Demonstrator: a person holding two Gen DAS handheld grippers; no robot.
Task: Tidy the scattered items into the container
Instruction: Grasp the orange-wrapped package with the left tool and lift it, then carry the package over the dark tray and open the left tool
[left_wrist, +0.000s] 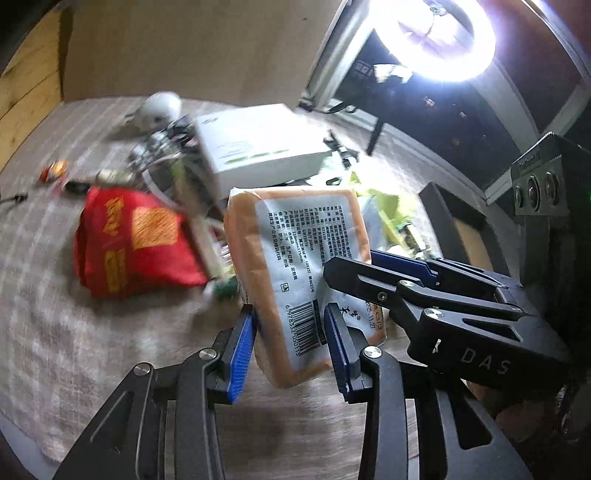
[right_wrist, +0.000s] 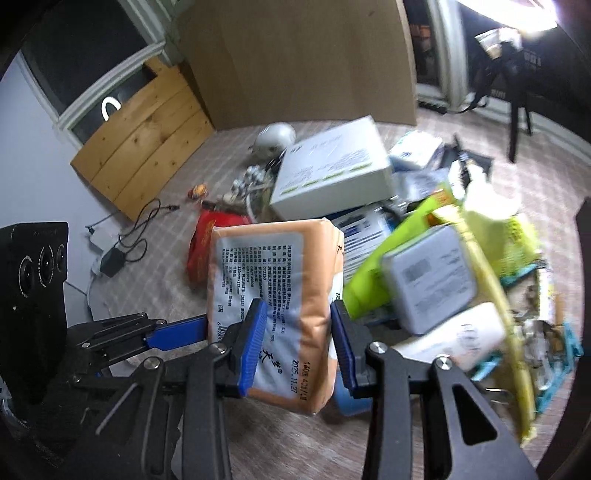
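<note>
Two grippers share one load at this moment.

Left wrist view: the left gripper (left_wrist: 290, 341) pinches the near end of an orange tissue pack (left_wrist: 299, 273), its blue pads pressed against the pack's two sides near the barcode. The right gripper (left_wrist: 373, 266) enters from the right and clamps the same pack at its edge. The pack appears raised clear of the checked cloth (left_wrist: 48, 221). Behind it lie a red pouch (left_wrist: 133, 243), a white box (left_wrist: 258, 144) and blurred small clutter.

Right wrist view: the right gripper (right_wrist: 299, 343) is closed on the tissue pack (right_wrist: 273, 280), pads bearing on both flanks, with the dated end nearest the camera. The left gripper (right_wrist: 184, 328) reaches in from the left and touches the pack's side. To the right sits a heap of goods, including a grey packet (right_wrist: 428, 277) and yellow-green bags (right_wrist: 495, 236), with a teal basket (right_wrist: 565, 354) partly showing beneath.

Assessment: the step in hand is carrying one item after pickup. The teal basket is probably the container, though it is largely hidden. The next move calls for both hands travelling together toward it, keeping the pinch even so the soft pack does not twist or slip, then releasing over a free spot.
</note>
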